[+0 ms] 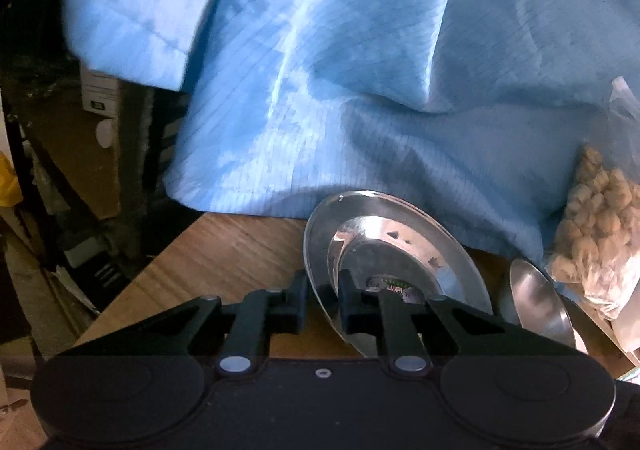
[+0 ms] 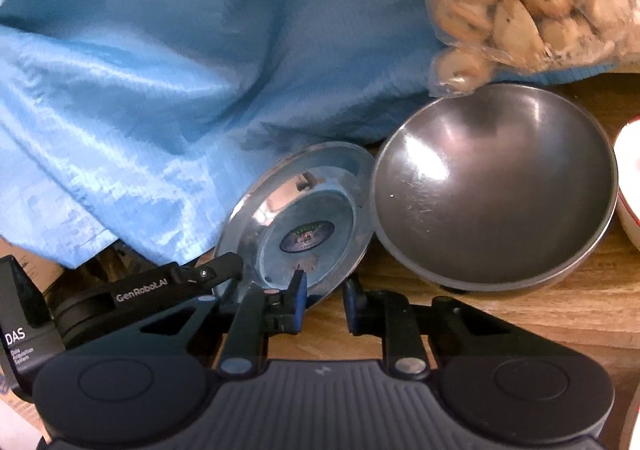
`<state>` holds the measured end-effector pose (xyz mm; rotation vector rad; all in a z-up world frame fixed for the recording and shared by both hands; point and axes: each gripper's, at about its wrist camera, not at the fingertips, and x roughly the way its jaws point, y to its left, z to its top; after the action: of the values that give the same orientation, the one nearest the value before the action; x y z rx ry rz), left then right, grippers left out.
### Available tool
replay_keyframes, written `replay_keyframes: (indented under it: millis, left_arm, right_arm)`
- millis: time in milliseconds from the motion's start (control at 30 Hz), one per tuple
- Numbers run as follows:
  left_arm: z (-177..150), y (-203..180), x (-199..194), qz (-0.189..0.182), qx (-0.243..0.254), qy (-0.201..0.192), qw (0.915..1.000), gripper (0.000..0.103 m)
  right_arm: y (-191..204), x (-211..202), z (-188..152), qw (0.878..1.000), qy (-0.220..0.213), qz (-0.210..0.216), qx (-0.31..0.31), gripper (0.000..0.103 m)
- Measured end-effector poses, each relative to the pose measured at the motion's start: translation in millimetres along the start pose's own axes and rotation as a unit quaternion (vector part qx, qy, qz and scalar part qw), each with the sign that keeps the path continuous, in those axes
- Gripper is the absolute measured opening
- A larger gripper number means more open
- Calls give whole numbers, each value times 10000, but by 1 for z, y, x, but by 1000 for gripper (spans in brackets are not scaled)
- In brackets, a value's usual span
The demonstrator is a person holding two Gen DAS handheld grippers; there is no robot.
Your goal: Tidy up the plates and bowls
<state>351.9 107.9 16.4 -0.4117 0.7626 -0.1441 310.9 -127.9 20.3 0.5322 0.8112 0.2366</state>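
Both claws pinched the same steel plate — sorting had barely begun.

The left claw (image 1: 323,300) and right claw (image 2: 324,298) each gripped the tilted plate (image 1: 384,250) by its rim above the desk (image 2: 500,306); only the right view showed the empty steel bowl (image 2: 492,186) just beyond, unstacked.

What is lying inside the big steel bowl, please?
The steel bowl shows a bare, shiny inside with nothing in it. Only its far rim is partly covered by the plastic bag of pale lumps, which overhangs it.
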Motion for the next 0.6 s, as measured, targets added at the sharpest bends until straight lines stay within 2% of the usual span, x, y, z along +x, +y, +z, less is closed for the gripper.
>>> replay_keyframes:
  millis: [200, 600]
  left_arm:
    - [-15, 7, -23, 16, 24, -49, 10000, 17]
    - [-34, 3, -72, -81, 96, -353, 9993, 18]
  right_arm:
    - [4, -15, -6, 9996, 70, 173, -232, 22]
    - [19, -54, -27, 9976, -212, 319, -584, 22]
